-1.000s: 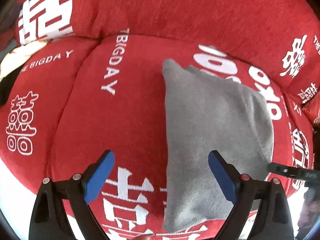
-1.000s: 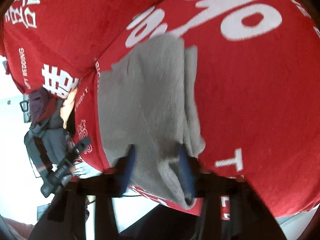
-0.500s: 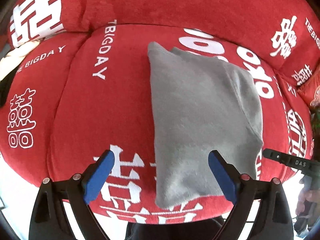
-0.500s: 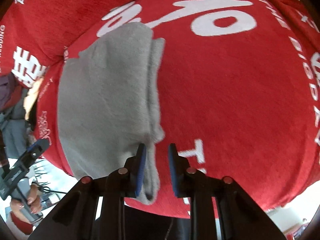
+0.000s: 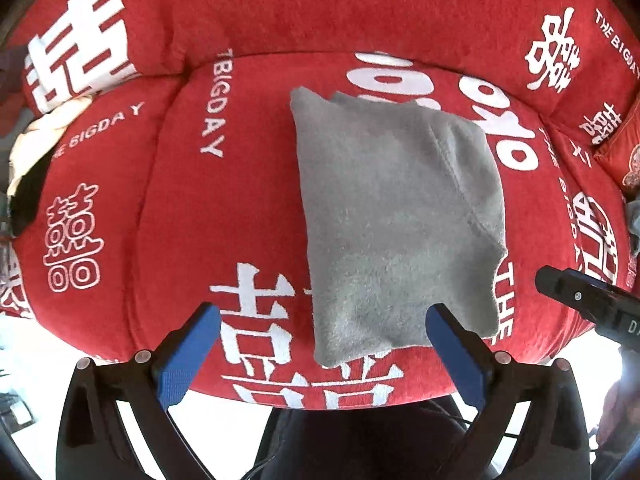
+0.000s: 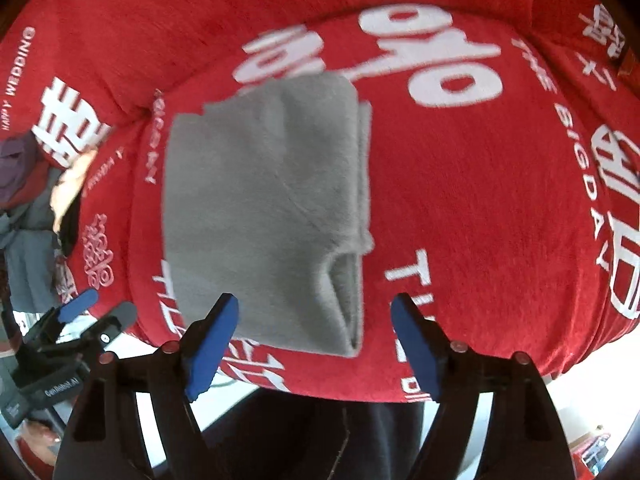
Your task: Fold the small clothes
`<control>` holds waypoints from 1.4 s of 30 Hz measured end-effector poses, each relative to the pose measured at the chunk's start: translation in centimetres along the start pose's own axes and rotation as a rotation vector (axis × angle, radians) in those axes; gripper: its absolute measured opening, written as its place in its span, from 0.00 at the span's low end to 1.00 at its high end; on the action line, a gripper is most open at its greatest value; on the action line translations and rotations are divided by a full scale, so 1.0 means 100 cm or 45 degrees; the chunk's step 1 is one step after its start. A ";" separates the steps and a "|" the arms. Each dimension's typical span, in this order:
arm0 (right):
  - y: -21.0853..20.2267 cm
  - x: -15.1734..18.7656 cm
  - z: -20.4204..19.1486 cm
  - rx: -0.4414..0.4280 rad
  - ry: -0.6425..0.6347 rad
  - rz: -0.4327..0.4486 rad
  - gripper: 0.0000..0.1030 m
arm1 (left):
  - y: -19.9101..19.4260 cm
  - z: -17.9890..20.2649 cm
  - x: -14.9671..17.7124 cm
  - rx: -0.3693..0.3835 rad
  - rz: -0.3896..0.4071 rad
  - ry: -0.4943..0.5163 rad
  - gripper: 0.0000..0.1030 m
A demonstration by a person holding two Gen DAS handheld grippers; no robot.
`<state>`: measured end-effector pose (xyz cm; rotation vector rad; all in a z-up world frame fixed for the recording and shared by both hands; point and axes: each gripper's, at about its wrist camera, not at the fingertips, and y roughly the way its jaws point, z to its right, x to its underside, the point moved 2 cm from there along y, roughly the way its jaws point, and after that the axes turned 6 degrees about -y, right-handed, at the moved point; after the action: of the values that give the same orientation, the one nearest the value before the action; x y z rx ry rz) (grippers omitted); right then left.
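A folded grey fleece garment [image 5: 396,216] lies flat on a red seat cushion with white lettering [image 5: 224,216]. It also shows in the right wrist view [image 6: 264,208], its layered edge on the right side. My left gripper [image 5: 322,338] is open and empty, held back from the garment's near edge. My right gripper [image 6: 314,332] is open and empty, just short of the garment's near edge. The right gripper's black body [image 5: 588,304] shows at the right edge of the left wrist view. The left gripper [image 6: 80,312] shows at the lower left of the right wrist view.
The red backrest [image 5: 320,4] rises behind the seat. A pile of cream, dark and grey clothes [image 5: 32,152] lies at the left end of the sofa, also in the right wrist view [image 6: 28,208]. The cushion's front edge drops off near the grippers.
My right gripper has let go of the grey garment, opened wide and pulled back. My left gripper stayed open and drew back a little. The garment now lies folded and still.
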<state>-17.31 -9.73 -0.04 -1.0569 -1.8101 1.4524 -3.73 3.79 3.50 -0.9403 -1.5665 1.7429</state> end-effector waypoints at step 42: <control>-0.056 0.001 -0.049 0.169 -0.007 -0.072 0.83 | -0.060 -0.017 -0.003 -0.028 -0.011 -0.063 1.00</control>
<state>-14.51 -7.65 6.58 -0.9299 -1.7077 1.5197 -2.27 5.17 9.42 -0.9060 -1.6221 1.7586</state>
